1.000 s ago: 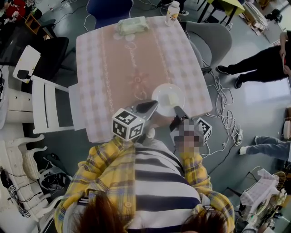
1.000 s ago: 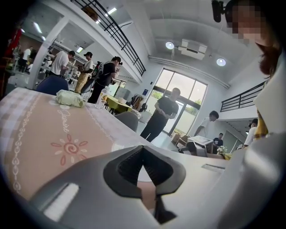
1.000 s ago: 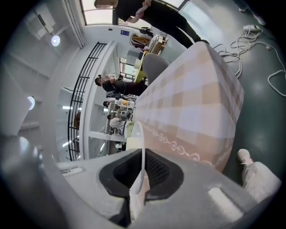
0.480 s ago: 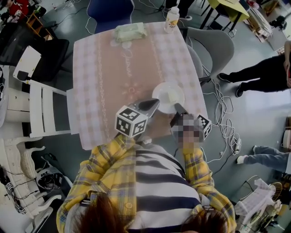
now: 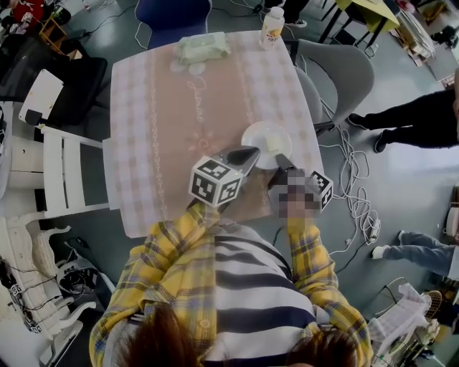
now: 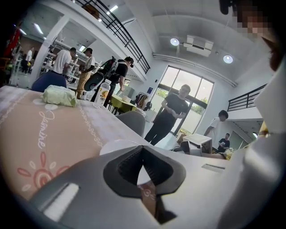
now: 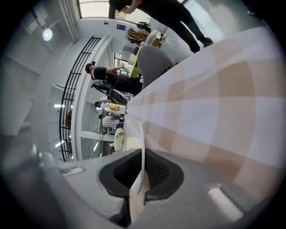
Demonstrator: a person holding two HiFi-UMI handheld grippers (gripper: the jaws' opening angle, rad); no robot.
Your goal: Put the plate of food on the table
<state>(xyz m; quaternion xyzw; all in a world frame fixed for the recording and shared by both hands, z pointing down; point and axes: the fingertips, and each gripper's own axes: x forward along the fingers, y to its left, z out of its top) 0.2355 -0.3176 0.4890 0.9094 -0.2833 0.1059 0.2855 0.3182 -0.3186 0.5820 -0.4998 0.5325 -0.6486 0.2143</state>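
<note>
Right now my right gripper (image 5: pixel 281 159) is pinching the near rim of the plate (image 5: pixel 257 136). In the right gripper view the thin white edge of the plate (image 7: pixel 141 138) runs straight into the seam between the two pads, and the jaws of the right gripper (image 7: pixel 142 150) are pressed on it from both sides. A pale lump of food (image 5: pixel 276 143) sits on the plate, towards its right half.

My left gripper (image 5: pixel 247 153) comes in from the other side, its tip at the plate's left rim. In the left gripper view the jaws of the left gripper (image 6: pixel 143 150) are drawn together, leaving only a thin slit through which the tablecloth shows. The plate (image 6: pixel 118 145) lies flat just past the tips, not clamped in that slit as far as I can see. I cannot tell whether the tip actually touches the rim.

The plate is over the near right part of the table (image 5: pixel 165 129), which wears a checked cloth. Whether it rests on the cloth or hangs just above it, no view lets me say.

At the far edge lies a green packet (image 5: pixel 204 46), and a bottle (image 5: pixel 271 21) stands at the far right corner, both well apart from the plate. A grey chair (image 5: pixel 337 68) stands at the table's right side and a white chair (image 5: pixel 68 172) at its left.
</note>
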